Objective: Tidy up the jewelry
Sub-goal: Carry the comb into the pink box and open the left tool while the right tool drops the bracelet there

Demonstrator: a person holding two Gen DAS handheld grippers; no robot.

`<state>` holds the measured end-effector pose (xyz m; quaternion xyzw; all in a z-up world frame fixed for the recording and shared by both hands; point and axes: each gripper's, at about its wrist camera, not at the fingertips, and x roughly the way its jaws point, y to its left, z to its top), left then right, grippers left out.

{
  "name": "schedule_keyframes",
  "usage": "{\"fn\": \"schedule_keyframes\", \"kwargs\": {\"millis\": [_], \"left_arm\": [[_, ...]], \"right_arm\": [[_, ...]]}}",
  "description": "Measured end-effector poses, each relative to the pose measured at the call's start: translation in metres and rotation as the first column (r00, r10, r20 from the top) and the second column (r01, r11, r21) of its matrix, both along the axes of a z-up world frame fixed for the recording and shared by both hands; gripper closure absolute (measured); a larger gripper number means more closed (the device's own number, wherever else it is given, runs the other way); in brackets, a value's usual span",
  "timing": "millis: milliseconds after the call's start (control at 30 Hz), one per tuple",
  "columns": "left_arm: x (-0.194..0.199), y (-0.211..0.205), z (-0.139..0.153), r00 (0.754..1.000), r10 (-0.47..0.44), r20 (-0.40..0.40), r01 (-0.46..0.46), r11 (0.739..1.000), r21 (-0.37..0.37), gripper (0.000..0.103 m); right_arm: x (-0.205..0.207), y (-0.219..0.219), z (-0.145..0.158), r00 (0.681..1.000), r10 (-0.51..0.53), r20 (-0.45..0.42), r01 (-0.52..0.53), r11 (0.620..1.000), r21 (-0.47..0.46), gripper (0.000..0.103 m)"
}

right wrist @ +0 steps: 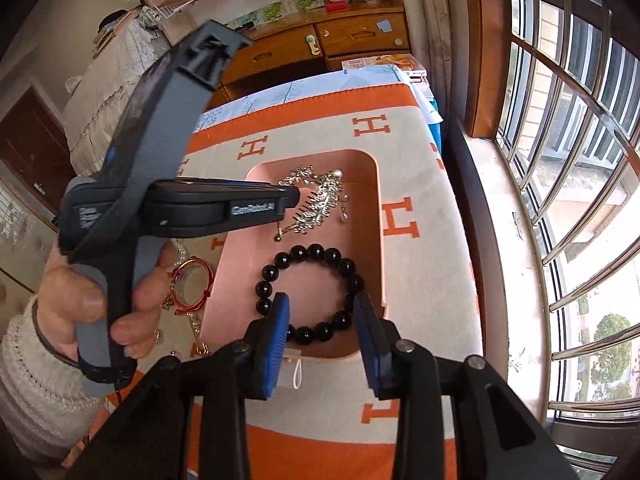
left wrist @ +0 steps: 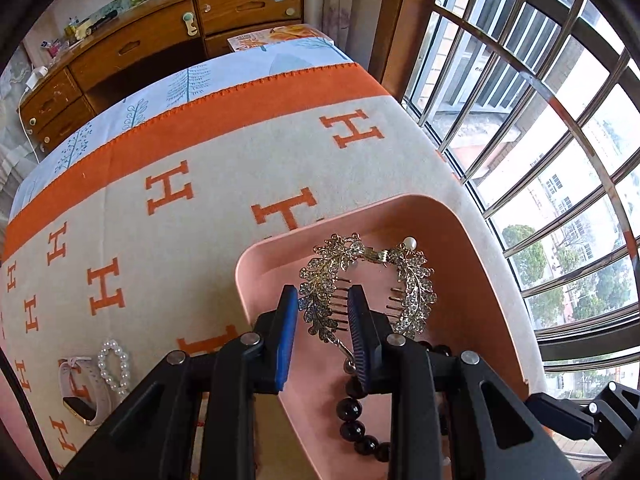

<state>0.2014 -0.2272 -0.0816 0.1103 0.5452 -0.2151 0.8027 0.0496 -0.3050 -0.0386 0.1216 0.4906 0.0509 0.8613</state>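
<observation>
A gold leaf-shaped hair comb set with rhinestones hangs low over the far half of the pink tray. My left gripper is shut on the comb's left branch. In the right wrist view that left gripper comes in from the left, held by a hand, its tip at the hair comb. A black bead bracelet lies flat in the pink tray. My right gripper hovers over the bracelet's near side, open, pads clear of the beads. The beads also show under my left fingers.
The tray rests on a cream blanket with orange H letters. Left of the tray lie a pearl bracelet, a pale-strapped watch and red-and-gold jewelry. A barred window runs along the right; a wooden dresser stands behind.
</observation>
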Motion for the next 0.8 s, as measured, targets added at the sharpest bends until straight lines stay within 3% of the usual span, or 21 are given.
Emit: {"fn": "schedule_keyframes", "kwargs": {"millis": [133,267,400,800], "left_arm": [[0.001,0.001,0.000,1.000,-0.003,0.008,0.003,1.000,-0.010,0.076],[-0.005,0.009,0.015,1.000,-0.007,0.023,0.008,0.999,-0.041,0.057],[-0.018,0.025,0.035,0.998,-0.014,0.062,0.017,0.999,-0.051,0.049],[-0.052,0.131,0.087,0.983,0.079,0.167,-0.072,0.996,-0.046,0.041]], "right_arm": [[0.000,0.006,0.001,1.000,0.006,0.011,-0.006,1.000,-0.003,0.069],[0.001,0.009,-0.001,1.000,0.005,0.008,-0.005,1.000,0.013,0.069],[0.003,0.013,-0.003,1.000,0.005,0.005,-0.005,1.000,0.024,0.069],[0.005,0.049,0.001,0.997,0.071,0.015,-0.071,0.997,0.023,0.069]]}}
